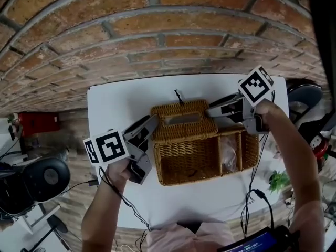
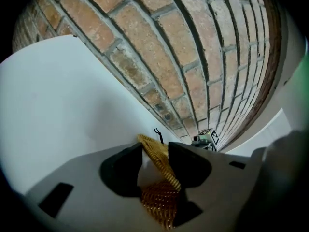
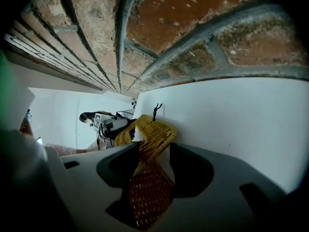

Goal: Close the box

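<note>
Left tongs point(image 1: 151, 124) and right tongs point(image 1: 211, 111) both spread, straddling opposite ends of wicker lid point(image 1: 184, 122), not pinching. Box point(image 1: 199, 178) open on white bench point(image 1: 118, 101).

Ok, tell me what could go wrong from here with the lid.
1. The lid stands raised with its ends between the jaws of the left gripper and the right gripper. Both are open, so nothing clamps it, and it may drop or tip unevenly.
2. The pale bag in the basket's right compartment may sit high enough to stop the lid seating flat.
</note>
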The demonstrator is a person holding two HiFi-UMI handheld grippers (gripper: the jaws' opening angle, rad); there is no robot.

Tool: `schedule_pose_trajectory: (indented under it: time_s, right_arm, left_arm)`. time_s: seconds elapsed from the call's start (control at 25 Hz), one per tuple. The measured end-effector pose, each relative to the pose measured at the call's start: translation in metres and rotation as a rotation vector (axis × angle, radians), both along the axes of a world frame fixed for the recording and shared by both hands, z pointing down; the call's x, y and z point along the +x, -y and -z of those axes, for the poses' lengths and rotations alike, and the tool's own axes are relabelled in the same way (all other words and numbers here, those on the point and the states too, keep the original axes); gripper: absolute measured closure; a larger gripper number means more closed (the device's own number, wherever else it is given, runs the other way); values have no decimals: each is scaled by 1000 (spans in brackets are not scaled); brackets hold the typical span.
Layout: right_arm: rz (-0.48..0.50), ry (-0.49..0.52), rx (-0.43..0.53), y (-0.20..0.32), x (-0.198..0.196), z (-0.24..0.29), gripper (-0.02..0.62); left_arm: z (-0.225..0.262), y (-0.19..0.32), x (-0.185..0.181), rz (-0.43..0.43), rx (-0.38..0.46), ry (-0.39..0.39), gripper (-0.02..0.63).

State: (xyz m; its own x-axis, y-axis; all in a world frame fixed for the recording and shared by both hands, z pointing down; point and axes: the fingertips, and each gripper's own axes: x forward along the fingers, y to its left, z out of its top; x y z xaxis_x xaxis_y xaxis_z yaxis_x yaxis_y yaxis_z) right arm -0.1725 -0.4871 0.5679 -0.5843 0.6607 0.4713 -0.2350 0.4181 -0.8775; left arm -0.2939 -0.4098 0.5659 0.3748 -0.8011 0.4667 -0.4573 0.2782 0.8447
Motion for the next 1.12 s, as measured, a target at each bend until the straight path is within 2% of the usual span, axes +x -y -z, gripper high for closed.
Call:
schedule_pose_trajectory:
  time_s: [0.12,0.24,0.44,0.6,0.84,0.96,1.12]
  right_arm:
    - [-22,-1,19,4,0,2,394]
    - [-54,57,10,6,-8,14,418]
    - [-83,103,49,13,-11,25,450]
    - [-112,134,92,16,-14,37,474]
    - [-143,138,233,27,-7,48,508]
    - [-148,184,258,23,-9,61,515]
    - [-152,231,351,21,-5,78,524]
  left_arm:
    - [6,1,-2,17,19,-3,431]
    - [13,2,-6,40,35,16,431]
    - [29,7,-7,14,79,73,434]
    - [41,6,-10,22,98,90,436]
    - [59,3,-12,19,114,155,436]
    - [67,-1,-14,22,114,189,436]
    - [87,-3,-8,17,181,196,446]
